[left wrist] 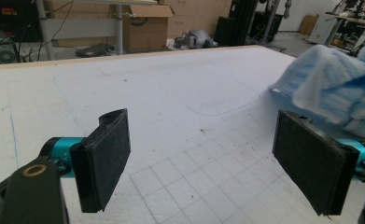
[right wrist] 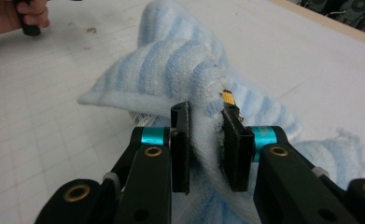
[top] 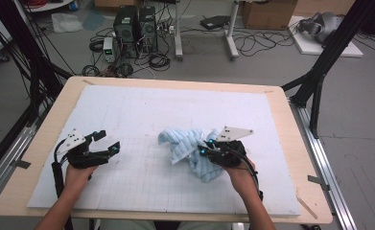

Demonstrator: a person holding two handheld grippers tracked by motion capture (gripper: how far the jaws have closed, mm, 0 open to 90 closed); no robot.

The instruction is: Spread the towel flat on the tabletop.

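Observation:
A crumpled light-blue striped towel [top: 187, 146] lies in a heap near the middle of the white mat [top: 142, 110]. My right gripper [top: 205, 147] is at its right side, shut on a fold of the towel [right wrist: 180, 70]; the cloth is pinched between the two black pads [right wrist: 182, 149], and a small yellow tag [right wrist: 227, 97] peeks out beside them. My left gripper [top: 107, 142] rests low over the mat at the left, well apart from the towel, its jaws wide open with nothing between them. In the left gripper view [left wrist: 203, 154] the towel [left wrist: 334, 88] shows at the right.
The mat covers a wooden table [top: 290, 143] with bare edges at left, right and front. Behind the table, on the floor, are computer towers [top: 136, 26], cables, desk legs and cardboard boxes. Black frame struts [top: 319, 76] stand at the table's right and left.

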